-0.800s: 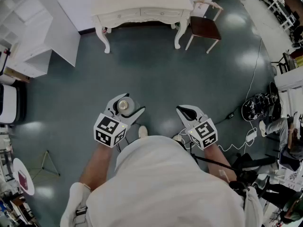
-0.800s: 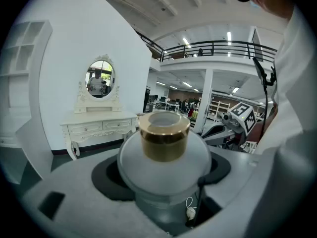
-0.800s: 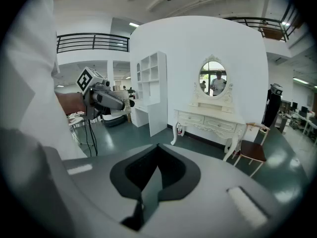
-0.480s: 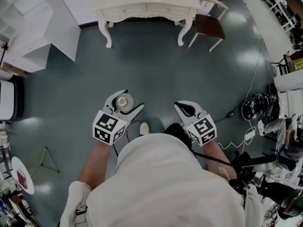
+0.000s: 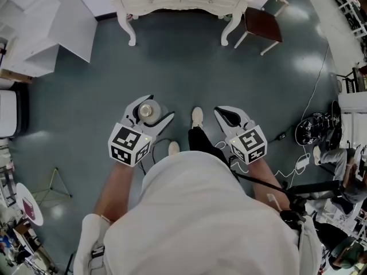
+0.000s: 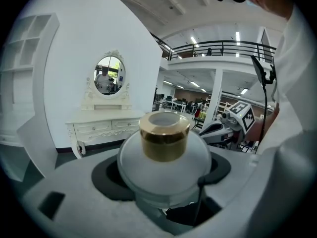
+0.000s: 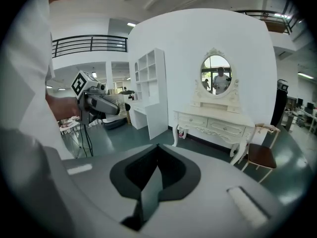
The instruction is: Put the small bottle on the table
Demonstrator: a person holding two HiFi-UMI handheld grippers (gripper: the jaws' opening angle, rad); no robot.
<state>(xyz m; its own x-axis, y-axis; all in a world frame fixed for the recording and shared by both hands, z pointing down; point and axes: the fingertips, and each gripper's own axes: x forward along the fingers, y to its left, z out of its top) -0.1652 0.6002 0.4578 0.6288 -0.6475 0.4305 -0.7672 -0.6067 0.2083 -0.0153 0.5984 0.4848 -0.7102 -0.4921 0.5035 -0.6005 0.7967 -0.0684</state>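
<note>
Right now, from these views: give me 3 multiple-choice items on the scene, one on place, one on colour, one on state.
1. Where is the small bottle?
A. lying on the floor
B. between the jaws of the left gripper
C. standing on the dressing table

2. What colour is the bottle's cap?
A. gold
B. red
C. black

3. How is the right gripper?
A. shut with nothing in it
B. wide open with nothing in it
C. shut on the bottle

Key:
1 B: the left gripper view shows the round bottle seated between that gripper's jaws, off any surface.
2 A: the cap shines metallic gold above the pale body.
3 A: the right gripper view shows its jaws together with nothing between them.
</note>
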